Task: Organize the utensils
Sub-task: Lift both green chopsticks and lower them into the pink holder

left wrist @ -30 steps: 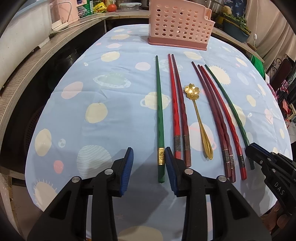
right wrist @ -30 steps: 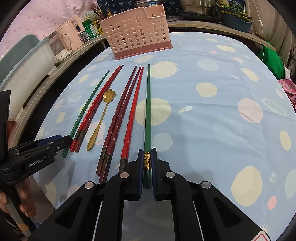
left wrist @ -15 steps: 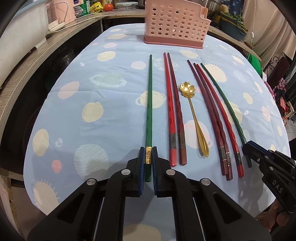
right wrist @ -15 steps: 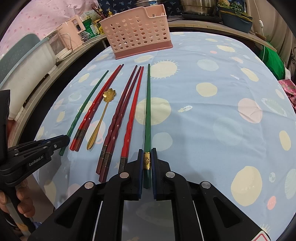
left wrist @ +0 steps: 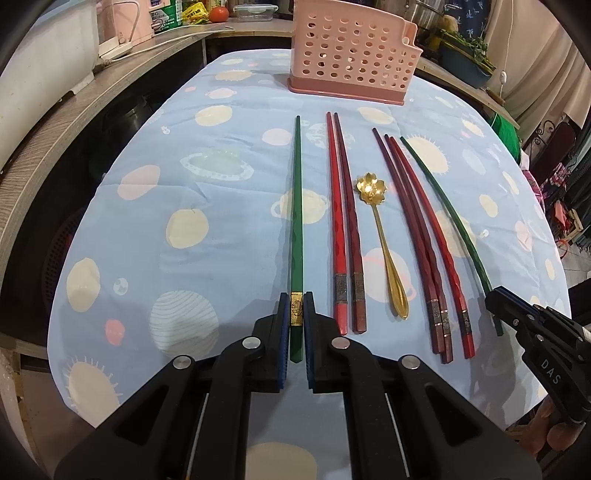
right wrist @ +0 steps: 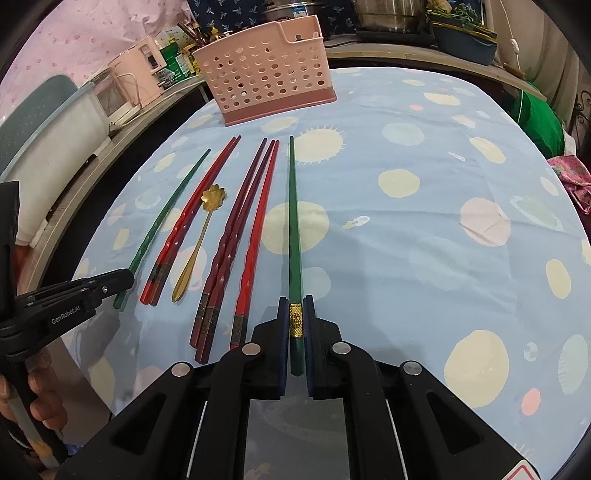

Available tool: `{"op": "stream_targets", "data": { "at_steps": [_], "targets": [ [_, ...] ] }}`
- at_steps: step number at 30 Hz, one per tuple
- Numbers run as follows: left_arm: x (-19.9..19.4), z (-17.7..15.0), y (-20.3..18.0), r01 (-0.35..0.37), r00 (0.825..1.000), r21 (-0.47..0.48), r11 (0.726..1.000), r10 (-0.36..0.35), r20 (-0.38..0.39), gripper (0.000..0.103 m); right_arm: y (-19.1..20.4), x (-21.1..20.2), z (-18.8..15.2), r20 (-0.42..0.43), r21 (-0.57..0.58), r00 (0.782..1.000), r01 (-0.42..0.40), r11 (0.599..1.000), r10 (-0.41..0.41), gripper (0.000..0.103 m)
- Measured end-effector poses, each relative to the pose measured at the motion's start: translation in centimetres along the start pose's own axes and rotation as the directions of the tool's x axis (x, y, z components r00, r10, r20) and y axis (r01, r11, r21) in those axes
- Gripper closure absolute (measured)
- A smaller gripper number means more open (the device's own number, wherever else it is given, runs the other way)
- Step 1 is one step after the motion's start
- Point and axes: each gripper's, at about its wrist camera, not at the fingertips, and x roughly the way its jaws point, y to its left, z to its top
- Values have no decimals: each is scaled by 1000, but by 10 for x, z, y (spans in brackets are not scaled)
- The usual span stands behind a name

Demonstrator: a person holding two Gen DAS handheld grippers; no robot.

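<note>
My left gripper (left wrist: 296,314) is shut on the gold-banded end of the left green chopstick (left wrist: 296,206), which lies along the blue cloth. My right gripper (right wrist: 296,321) is shut on the gold-banded end of the right green chopstick (right wrist: 293,221). Between them lie a red pair (left wrist: 343,221), a gold flower spoon (left wrist: 380,229) and three dark red and red chopsticks (left wrist: 417,236). The pink perforated utensil basket (left wrist: 351,55) stands upright at the far end. The right gripper also shows in the left wrist view (left wrist: 496,299), and the left gripper in the right wrist view (right wrist: 122,278).
The table (right wrist: 443,229) has a blue cloth with planet prints. A wooden counter (left wrist: 55,122) with a pink appliance (left wrist: 125,22) runs along the left. Pots and a planter (right wrist: 465,40) stand behind the basket. A green bundle (right wrist: 535,118) sits at the right edge.
My left gripper moved onto the left green chopstick and closed on its banded end. My right gripper stayed shut on the right green chopstick.
</note>
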Motion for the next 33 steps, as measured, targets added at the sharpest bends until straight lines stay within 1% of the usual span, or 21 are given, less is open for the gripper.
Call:
{"op": "stream_targets", "data": {
  "at_steps": [6,18,25,33],
  "targets": [
    [-15,9,2,17,999,-19,1000,-16,29,96,-2,-15,10,41,10,999,-12,1000,12,96],
    [-55,43,7,53,990,-65,996,-44,132,96,-4,-50,48,152,21,988,-38,999,34,96],
    [-77,73,8,59,978,-72,996,-43,202,96,-6,-68,74,222,21,974,-45,999,39,96],
    [-95,100,7,59,963,-67,996,-40,267,96,-12,-83,104,280,32,959,-58,998,47,96]
  ]
}}
